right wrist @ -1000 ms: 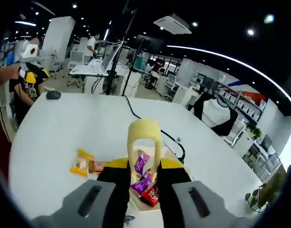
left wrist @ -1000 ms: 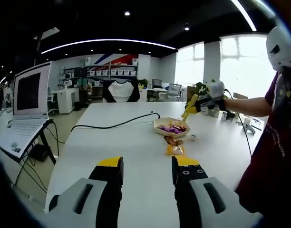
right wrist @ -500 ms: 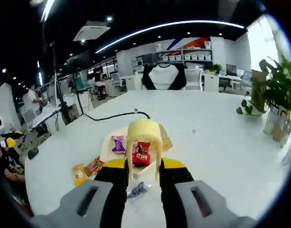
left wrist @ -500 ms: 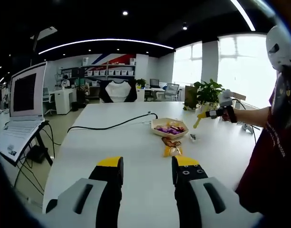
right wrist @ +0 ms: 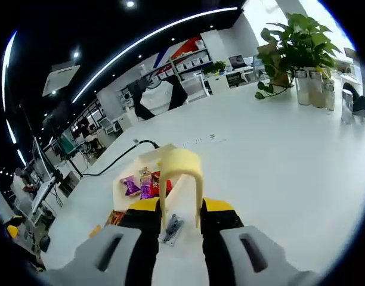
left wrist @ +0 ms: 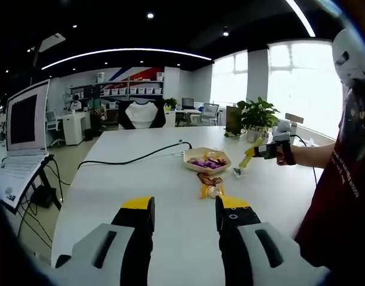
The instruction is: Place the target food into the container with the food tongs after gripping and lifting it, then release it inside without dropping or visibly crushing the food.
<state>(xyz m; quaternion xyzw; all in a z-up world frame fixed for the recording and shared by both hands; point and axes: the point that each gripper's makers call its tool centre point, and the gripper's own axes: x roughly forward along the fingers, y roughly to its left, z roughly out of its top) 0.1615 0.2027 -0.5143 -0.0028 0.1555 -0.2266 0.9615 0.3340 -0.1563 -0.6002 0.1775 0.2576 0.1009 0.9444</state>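
My left gripper [left wrist: 183, 210] stands open over the white table, holding nothing. Ahead lies the beige tray [left wrist: 220, 160] with purple and red wrapped candies [left wrist: 201, 161]. Two snack packets [left wrist: 210, 185] lie just in front of it. My right gripper [right wrist: 181, 206] is shut on the yellow food tongs [right wrist: 181, 168], which arch up between its jaws. A small grey wrapped piece [right wrist: 172, 227] lies on the table between the tong arms. The tray [right wrist: 119, 183] with its candies [right wrist: 145, 185] sits just beyond on the left. The tongs [left wrist: 247, 159] hover low beside the small piece [left wrist: 237, 173].
A black cable [left wrist: 135, 158] runs across the table to the tray. A laptop on a stand [left wrist: 21, 137] is at the left. Potted plants [right wrist: 291, 44] and bottles stand at the table's far right edge. The person's arm [left wrist: 311, 155] reaches in from the right.
The right gripper with the tongs has come down and nearer the table, now over the small wrapped piece beside the tray. The left gripper stays open; its view shifted slightly.
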